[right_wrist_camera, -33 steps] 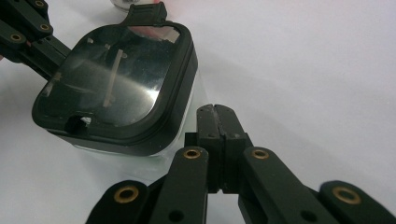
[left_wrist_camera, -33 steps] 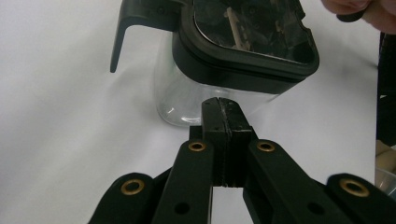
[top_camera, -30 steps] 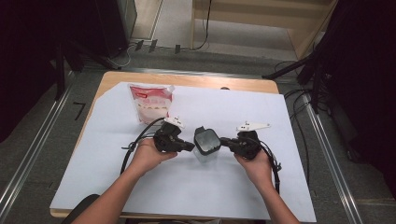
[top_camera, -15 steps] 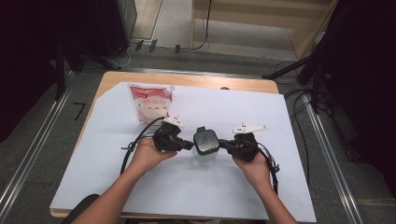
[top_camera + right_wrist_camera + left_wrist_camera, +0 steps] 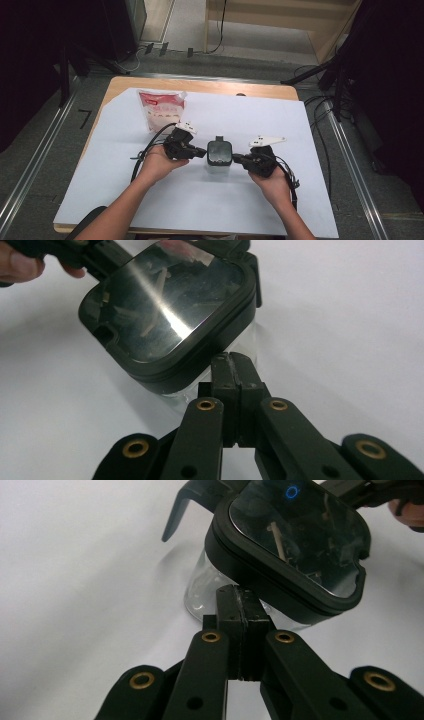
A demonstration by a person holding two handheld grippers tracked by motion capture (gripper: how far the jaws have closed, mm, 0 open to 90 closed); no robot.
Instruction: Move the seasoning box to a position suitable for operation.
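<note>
- The clear jar (image 5: 218, 165) with the black lid (image 5: 219, 151) is standing near the middle of the white sheet (image 5: 300, 130), right between your two grippers; through the glossy lid you cannot tell whether anything is lying inside it.
- A red and white pouch (image 5: 161, 109) is lying flat toward the far left of the sheet, well apart from the jar; its print is too small to read.
- In the left gripper view, the jar's far side is sitting behind the lid (image 5: 295, 545), and only a strip of clear wall (image 5: 205, 587) is showing below it.
- Your left gripper (image 5: 202, 152) is pointing at the jar from its left with its jaws pressed together on nothing, the tips right against the lid's edge (image 5: 239, 597).
- Your right gripper (image 5: 237, 158) is doing the same from the other side, jaws closed and empty, tips at the lid's rim (image 5: 231, 365).
- Both your forearms are reaching in from the near edge, hands wrapping the gripper bodies, held low over the sheet.
</note>
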